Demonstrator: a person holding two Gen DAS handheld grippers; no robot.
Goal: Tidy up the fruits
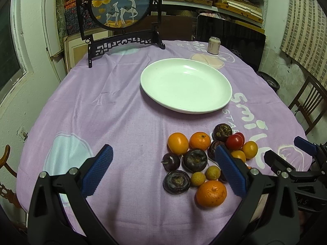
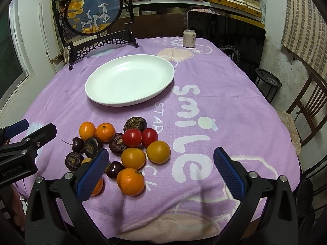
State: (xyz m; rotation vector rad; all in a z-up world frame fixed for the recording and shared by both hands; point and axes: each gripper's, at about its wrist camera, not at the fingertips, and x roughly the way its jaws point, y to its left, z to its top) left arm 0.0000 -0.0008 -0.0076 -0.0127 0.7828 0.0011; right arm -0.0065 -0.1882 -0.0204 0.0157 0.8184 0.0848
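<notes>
A heap of fruit [image 1: 196,159] lies on the purple tablecloth near the front edge: orange tangerines [image 2: 130,181], two red tomatoes [image 2: 132,137], dark brown water chestnuts [image 1: 176,181], dark cherries and small yellow fruits [image 1: 197,179]. Behind it stands an empty white plate [image 1: 186,85] [image 2: 130,79]. My left gripper [image 1: 163,149] is open above the left part of the heap, holding nothing. My right gripper [image 2: 161,152] is open over the right part of the heap, also holding nothing. Each gripper shows at the edge of the other's view: the right gripper [image 1: 284,147], the left gripper [image 2: 38,125].
A pale drink can [image 1: 214,46] [image 2: 189,38] stands at the far side of the table. A black-framed round deer picture [image 1: 122,2] stands at the back left. A wooden chair [image 2: 306,102] and a black stool [image 2: 267,79] are off the right edge.
</notes>
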